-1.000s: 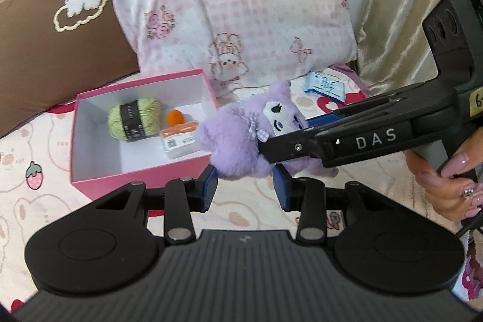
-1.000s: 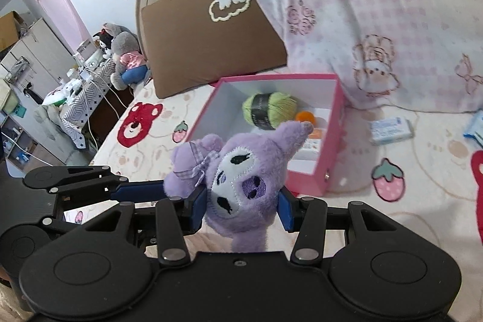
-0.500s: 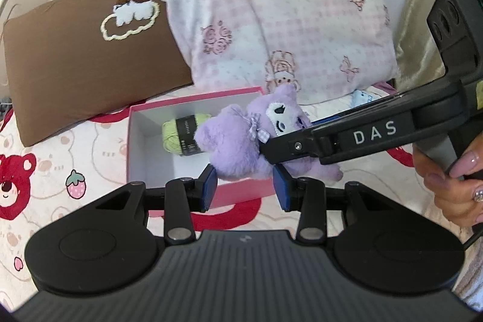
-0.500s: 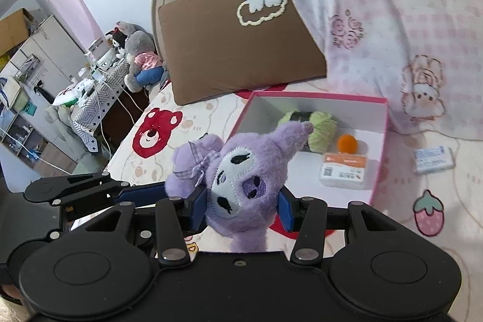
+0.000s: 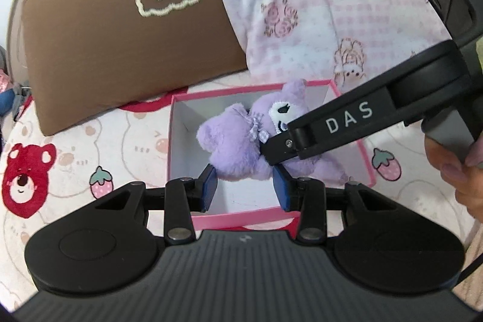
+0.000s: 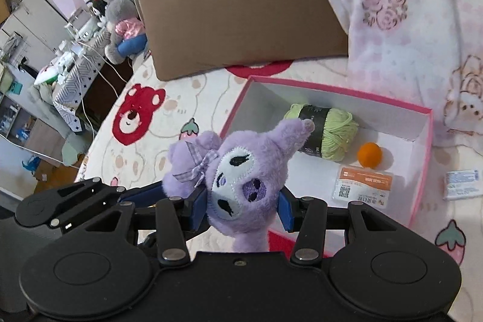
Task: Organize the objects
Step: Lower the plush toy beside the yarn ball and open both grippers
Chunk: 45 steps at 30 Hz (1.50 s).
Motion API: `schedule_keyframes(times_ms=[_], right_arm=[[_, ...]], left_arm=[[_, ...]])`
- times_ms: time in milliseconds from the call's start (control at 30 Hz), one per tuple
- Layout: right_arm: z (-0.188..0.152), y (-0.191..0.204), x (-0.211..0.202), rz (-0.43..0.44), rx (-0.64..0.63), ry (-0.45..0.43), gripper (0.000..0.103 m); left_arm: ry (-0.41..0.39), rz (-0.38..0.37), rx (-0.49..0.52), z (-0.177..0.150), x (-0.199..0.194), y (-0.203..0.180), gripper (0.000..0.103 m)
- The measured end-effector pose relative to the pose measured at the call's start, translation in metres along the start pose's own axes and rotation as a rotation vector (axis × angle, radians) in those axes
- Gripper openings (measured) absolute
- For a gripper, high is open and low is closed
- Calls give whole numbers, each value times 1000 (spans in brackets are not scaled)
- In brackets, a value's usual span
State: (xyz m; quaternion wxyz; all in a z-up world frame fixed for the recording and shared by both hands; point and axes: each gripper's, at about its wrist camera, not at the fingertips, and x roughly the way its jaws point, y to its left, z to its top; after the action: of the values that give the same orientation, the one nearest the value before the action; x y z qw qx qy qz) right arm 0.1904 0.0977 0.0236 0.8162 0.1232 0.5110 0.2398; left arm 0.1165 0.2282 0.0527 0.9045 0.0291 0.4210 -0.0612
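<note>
We judge the purple plush (image 6: pixel 241 174) soft and light, so our right claw (image 6: pixel 241 205) pinches its head, left claw (image 5: pixel 244 186) pinching its body.

Pastel bedding, a pink box (image 6: pixel 421 171) and a lilac plush (image 6: pixel 238 171).

The plush is lilac with a white face patch, black and purple stitched features and a checked lilac bow; the box beneath it is pink outside, white inside. In the box lie pale green yarn (image 6: pixel 335 135) with a black band, an orange ball (image 6: pixel 369 154) and a white packet (image 6: pixel 362 184) with an orange strip. Behind the box, a brown pillow (image 5: pixel 126 50) bears a cream-outlined white cloud, and a second pillow (image 5: pixel 332 8) is pink-and-white check with rose prints. The bed (image 5: pixel 90 147) under the box is cream with red bears and pink strawberries. Both grippers are black with blue pads.
</note>
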Motion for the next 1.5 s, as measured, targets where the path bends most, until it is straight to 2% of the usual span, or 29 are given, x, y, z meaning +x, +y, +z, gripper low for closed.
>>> schedule_keyframes(times_ms=[167,233,400,567,633,800,933,1033,1133,1267,1500], right_arm=[[-8,-25,29,30,53,16,53],[-15,-38,43,48,85,17,53],[-20,-67,72,87,169,9,53],[-17,-83,95,94,195,6,53],[-16,-85,101,86,179,2,53],[-16,-100,115,87,245,23,53],[-15,-100,129,38,243,41,53],[-11,-100,137,19,250,44,53],[-5,-96,143,1,206,53,52],[-5,-97,146,-1,228,62,52],[-7,-100,150,-24,252,64,52]], left_arm=[[86,-45,-92,-5,38,12,38],[111,-36,-77,-10,51,8,38],[114,-31,-45,-19,84,6,38],[77,0,75,-24,109,1,38],[87,-14,73,-24,117,4,39],[103,-70,59,-25,137,16,39],[143,-89,41,-25,155,21,40],[130,-81,75,-26,163,22,40],[133,-91,48,-27,169,29,40],[143,-107,35,-28,172,38,43],[150,-148,-63,-28,166,58,45]])
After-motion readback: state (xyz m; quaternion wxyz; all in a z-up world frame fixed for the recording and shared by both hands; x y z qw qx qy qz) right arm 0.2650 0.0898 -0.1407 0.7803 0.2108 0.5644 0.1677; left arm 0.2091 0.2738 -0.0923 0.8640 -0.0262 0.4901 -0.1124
